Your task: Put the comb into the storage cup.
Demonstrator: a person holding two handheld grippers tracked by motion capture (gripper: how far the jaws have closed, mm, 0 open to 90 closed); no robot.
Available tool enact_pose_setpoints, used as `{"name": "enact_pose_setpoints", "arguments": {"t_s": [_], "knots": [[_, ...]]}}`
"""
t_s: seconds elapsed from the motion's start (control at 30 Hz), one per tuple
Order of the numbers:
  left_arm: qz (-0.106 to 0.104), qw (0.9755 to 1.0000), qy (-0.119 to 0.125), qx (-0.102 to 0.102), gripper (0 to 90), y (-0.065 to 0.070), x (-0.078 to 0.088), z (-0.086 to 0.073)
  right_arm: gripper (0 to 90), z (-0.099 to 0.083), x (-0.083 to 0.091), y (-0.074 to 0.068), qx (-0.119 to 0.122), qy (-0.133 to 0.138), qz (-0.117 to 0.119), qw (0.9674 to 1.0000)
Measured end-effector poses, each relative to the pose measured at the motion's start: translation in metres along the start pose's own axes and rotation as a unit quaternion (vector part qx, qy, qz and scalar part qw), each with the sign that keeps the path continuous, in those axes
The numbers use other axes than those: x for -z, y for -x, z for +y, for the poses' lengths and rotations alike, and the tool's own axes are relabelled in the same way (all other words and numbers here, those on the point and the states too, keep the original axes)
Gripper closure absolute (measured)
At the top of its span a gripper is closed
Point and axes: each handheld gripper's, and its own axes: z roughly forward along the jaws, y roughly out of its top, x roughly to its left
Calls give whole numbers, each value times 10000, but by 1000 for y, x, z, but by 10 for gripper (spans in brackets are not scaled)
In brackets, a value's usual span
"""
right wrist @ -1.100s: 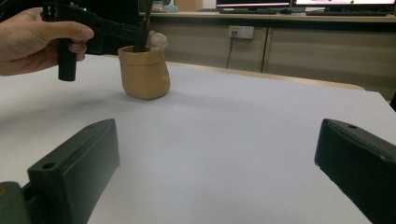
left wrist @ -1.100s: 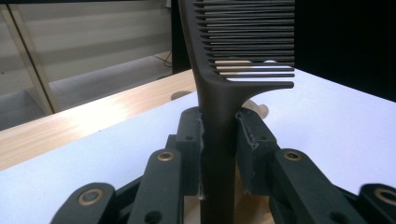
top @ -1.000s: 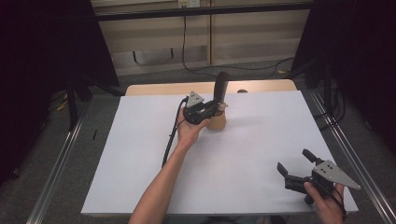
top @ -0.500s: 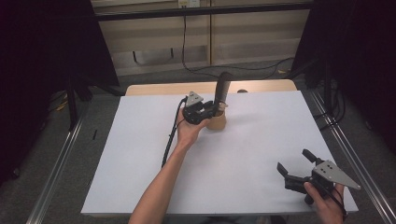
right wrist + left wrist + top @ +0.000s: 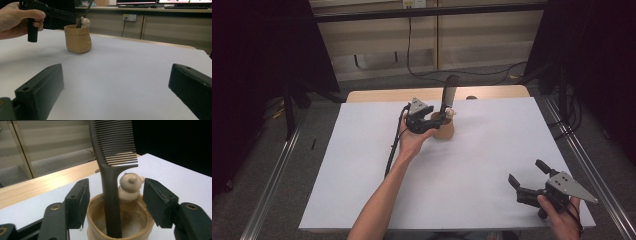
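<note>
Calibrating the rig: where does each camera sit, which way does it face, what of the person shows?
High view: above the near table edge, looking forward and down; forearms, left gripper, right gripper.
Left gripper view: on that gripper, looking between open jaws, just opened, at comb in cup.
Right gripper view: low over table, facing cup; left hand shows.
All share the cup.
</note>
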Motion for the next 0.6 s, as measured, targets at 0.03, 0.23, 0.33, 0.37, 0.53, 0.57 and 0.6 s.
{"name": "enact_pose_setpoints", "arguments": {"t_s": [0.03,0.23,0.33,0.37,0.53,0.57,0.6], "knots": [[5,10000,44,36,390,0,0,0,0,0,0,0,-2,4,1,10000],[131,9999,-35,9,236,-2,4,2,0,0,-1,2,-35,24,-41,10000],[247,9997,-35,17,176,-4,8,2,0,0,-3,3,-15,-6,-19,10000],[257,9997,-48,38,176,-4,9,2,0,-1,-3,2,-27,-14,-12,10000],[241,9996,-54,98,73,-5,15,3,0,-1,-5,1,-11,-27,-2,10000],[212,9997,-79,88,41,-4,16,3,0,-1,-5,1,-13,-37,6,10000],[196,9997,-84,71,32,-3,18,3,0,-1,-5,1,-8,-36,4,10000]]}}
